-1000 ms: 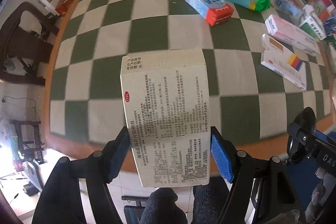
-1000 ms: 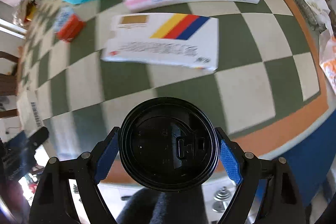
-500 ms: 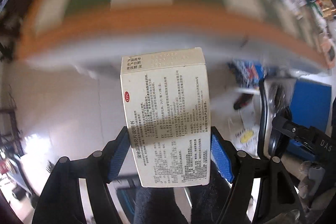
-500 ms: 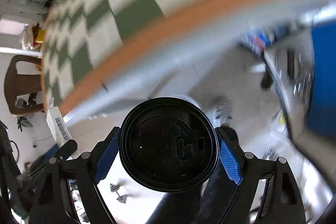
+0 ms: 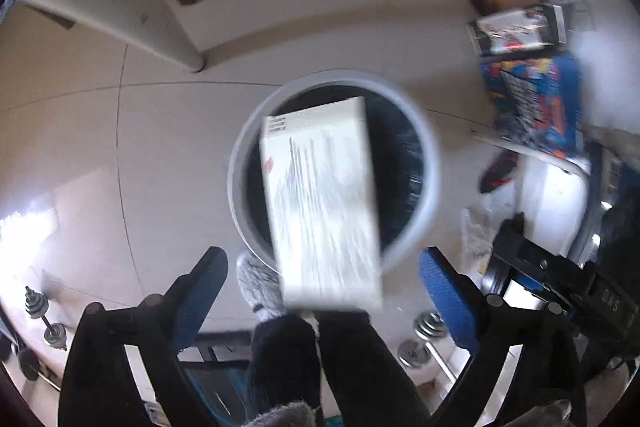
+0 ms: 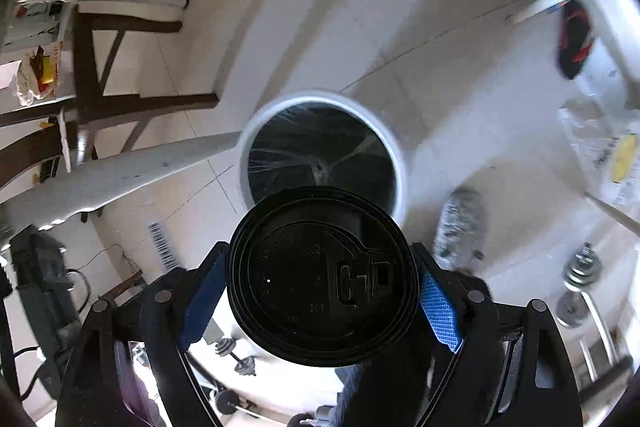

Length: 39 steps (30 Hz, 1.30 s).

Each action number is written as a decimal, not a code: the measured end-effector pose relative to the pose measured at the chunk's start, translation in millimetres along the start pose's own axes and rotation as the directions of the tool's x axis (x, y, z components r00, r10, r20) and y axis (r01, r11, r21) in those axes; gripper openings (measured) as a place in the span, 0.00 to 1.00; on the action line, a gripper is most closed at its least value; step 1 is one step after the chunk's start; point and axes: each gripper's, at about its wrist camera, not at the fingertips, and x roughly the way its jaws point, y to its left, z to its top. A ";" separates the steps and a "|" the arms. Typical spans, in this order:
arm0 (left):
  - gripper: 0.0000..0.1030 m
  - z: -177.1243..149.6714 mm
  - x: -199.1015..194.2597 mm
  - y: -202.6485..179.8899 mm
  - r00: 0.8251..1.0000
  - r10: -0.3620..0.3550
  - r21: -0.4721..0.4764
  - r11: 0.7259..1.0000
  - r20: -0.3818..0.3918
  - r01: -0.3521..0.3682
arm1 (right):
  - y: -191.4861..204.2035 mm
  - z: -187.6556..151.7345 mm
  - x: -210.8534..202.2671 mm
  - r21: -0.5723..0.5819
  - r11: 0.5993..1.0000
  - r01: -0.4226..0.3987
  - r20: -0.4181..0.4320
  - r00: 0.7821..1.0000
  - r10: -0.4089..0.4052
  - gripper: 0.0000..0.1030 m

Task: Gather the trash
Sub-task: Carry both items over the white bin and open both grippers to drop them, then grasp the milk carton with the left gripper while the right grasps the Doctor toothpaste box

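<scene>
box (image 5: 320,203) loose above bin (image 5: 430,187)

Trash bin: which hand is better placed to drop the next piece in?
Right. The right gripper holds the black cup lid just short of the bin. The left gripper is open, its white box already loose over the bin.

Pale tiled floor (image 5: 168,155). Round white-rimmed bin (image 5: 430,187) with black liner stands on it. Table leg (image 5: 188,55) lands on the tiles up-left of the bin. Small dumbbells (image 5: 44,323) lie well to the bin's lower left. Blue printed bag (image 5: 532,107), blurred, perhaps packaging, at the bin's upper right.
</scene>
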 end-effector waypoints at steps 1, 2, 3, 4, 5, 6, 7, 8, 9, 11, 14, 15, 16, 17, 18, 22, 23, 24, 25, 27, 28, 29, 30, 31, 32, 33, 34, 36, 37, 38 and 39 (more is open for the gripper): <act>0.95 -1.0 4.9 3.8 1.000 0.011 -0.009 1.000 0.004 -0.011 | -3.6 4.6 17.2 -0.012 1.000 0.010 -0.009 1.000 -0.010 0.89; 0.97 -2.2 7.1 7.3 1.000 0.029 -0.014 0.999 0.010 -0.029 | -8.2 7.1 30.1 -0.019 1.000 0.019 -0.017 1.000 -0.019 0.91; 1.00 -4.5 9.4 10.6 0.998 0.054 -0.012 0.998 0.017 -0.053 | -10.2 9.2 37.4 -0.021 1.000 0.022 -0.021 1.000 -0.022 0.98; 1.00 -8.7 6.4 16.8 0.997 0.073 -0.009 0.997 0.022 -0.073 | -13.9 10.0 45.8 -0.024 0.999 0.021 -0.026 0.999 -0.022 1.00; 1.00 -13.0 3.4 19.7 0.994 0.101 -0.006 0.995 0.033 -0.101 | -16.2 9.2 53.0 -0.039 0.999 0.036 -0.026 0.999 -0.037 1.00; 1.00 -17.8 -0.5 21.8 0.991 0.125 -0.002 0.992 0.045 -0.125 | -16.4 7.7 53.3 -0.054 0.997 0.061 -0.021 0.998 -0.063 1.00; 1.00 -23.5 -6.1 22.5 0.985 0.162 0.005 0.987 0.055 -0.162 | -15.4 5.4 52.2 -0.071 0.994 0.081 -0.013 0.997 -0.082 1.00; 1.00 -27.8 -10.6 21.5 0.978 0.195 0.014 0.980 0.066 -0.197 | -14.1 2.1 50.6 -0.098 0.988 0.120 0.000 0.993 -0.120 1.00; 1.00 -32.5 -17.0 21.7 0.972 0.219 0.025 0.975 0.080 -0.221 | -11.9 -0.5 47.3 -0.110 0.983 0.146 0.008 0.989 -0.146 1.00; 1.00 -41.2 -29.6 18.9 0.963 0.249 0.038 0.966 0.099 -0.254 | -3.6 -8.3 35.8 -0.147 0.965 0.216 0.038 0.976 -0.213 1.00; 1.00 -51.9 -51.8 13.7 0.958 0.265 0.040 0.962 0.109 -0.271 | 9.5 -18.2 17.2 -0.196 0.931 0.307 0.090 0.951 -0.295 1.00; 1.00 -53.9 -55.7 15.8 0.958 0.263 0.042 0.962 0.111 -0.269 | 13.7 -21.0 11.8 -0.212 0.917 0.337 0.106 0.941 -0.321 1.00; 1.00 -59.5 -66.9 13.7 0.957 0.267 0.039 0.961 0.115 -0.273 | 19.9 -23.7 4.9 -0.225 0.905 0.361 0.118 0.932 -0.342 1.00; 1.00 -63.1 -75.1 12.7 0.956 0.267 0.037 0.961 0.120 -0.273 | 24.4 -28.2 -2.0 -0.243 0.886 0.396 0.135 0.918 -0.373 1.00; 1.00 -64.7 -80.3 11.7 0.956 0.267 0.036 0.961 0.123 -0.273 | 27.0 -31.1 -7.6 -0.250 0.879 0.407 0.141 0.913 -0.382 1.00; 1.00 -80.4 -111.2 5.0 0.954 0.264 0.026 0.963 0.140 -0.270 | 39.4 -45.4 -31.5 -0.273 0.864 0.423 0.156 0.906 -0.394 1.00; 1.00 -83.3 -114.2 3.6 0.955 0.262 0.022 0.963 0.143 -0.267 | 42.6 -50.8 -40.7 -0.280 0.862 0.423 0.161 0.906 -0.392 1.00; 1.00 -86.3 -119.2 1.7 0.955 0.259 0.018 0.964 0.146 -0.265 | 46.4 -54.0 -47.9 -0.282 0.862 0.421 0.163 0.907 -0.389 1.00; 1.00 -91.9 -131.8 0.3 0.955 0.256 0.016 0.965 0.152 -0.261 | 49.7 -58.7 -57.5 -0.284 0.863 0.417 0.167 0.908 -0.384 1.00; 1.00 -99.8 -144.3 -3.5 0.954 0.251 0.016 0.966 0.163 -0.257 | 59.8 -68.5 -77.1 -0.287 0.864 0.413 0.176 0.910 -0.376 1.00; 1.00 -104.1 -152.8 -5.5 0.954 0.250 0.014 0.967 0.166 -0.255 | 64.0 -73.8 -89.7 -0.289 0.866 0.408 0.183 0.912 -0.368 1.00; 1.00 -107.2 -157.8 -6.9 0.952 0.254 0.014 0.966 0.169 -0.260 | 69.5 -78.9 -99.1 -0.289 0.868 0.403 0.187 0.913 -0.362 1.00; 1.00 -112.5 -168.3 -9.1 0.951 0.254 0.019 0.965 0.174 -0.261 | 74.3 -84.9 -112.3 -0.291 0.869 0.400 0.195 0.914 -0.355 1.00; 1.00 -117.2 -177.5 -11.0 0.952 0.250 0.021 0.966 0.178 -0.258 | 78.3 -89.3 -121.0 -0.291 0.870 0.398 0.200 0.915 -0.351 1.00; 1.00 -120.5 -184.4 -13.2 0.951 0.249 0.021 0.966 0.182 -0.257 | 83.0 -96.0 -137.1 -0.293 0.872 0.391 0.208 0.917 -0.341 1.00; 1.00 -124.1 -192.4 -15.4 0.950 0.249 0.024 0.966 0.188 -0.257 | 87.2 -101.4 -148.2 -0.295 0.873 0.388 0.214 0.917 -0.336 1.00; 1.00 -130.6 -206.0 -17.8 0.950 0.245 0.032 0.966 0.195 -0.256 | 91.2 -107.2 -160.0 -0.298 0.873 0.387 0.221 0.917 -0.331 1.00; 1.00 -140.6 -223.5 -22.7 0.948 0.245 0.037 0.965 0.203 -0.258 | 98.7 -118.1 -181.7 -0.305 0.873 0.380 0.229 0.919 -0.320 1.00; 1.00 -146.3 -233.3 -25.7 0.948 0.242 0.039 0.966 0.206 -0.255 | 102.3 -124.5 -193.3 -0.310 0.873 0.377 0.231 0.920 -0.316 1.00; 1.00 -150.1 -241.1 -27.8 0.948 0.242 0.042 0.966 0.206 -0.255 | 105.8 -130.9 -204.8 -0.314 0.875 0.370 0.232 0.923 -0.307 1.00; 1.00 -155.6 -251.9 -29.4 0.948 0.241 0.043 0.966 0.209 -0.255 | 109.1 -136.8 -214.1 -0.317 0.876 0.365 0.232 0.925 -0.301 1.00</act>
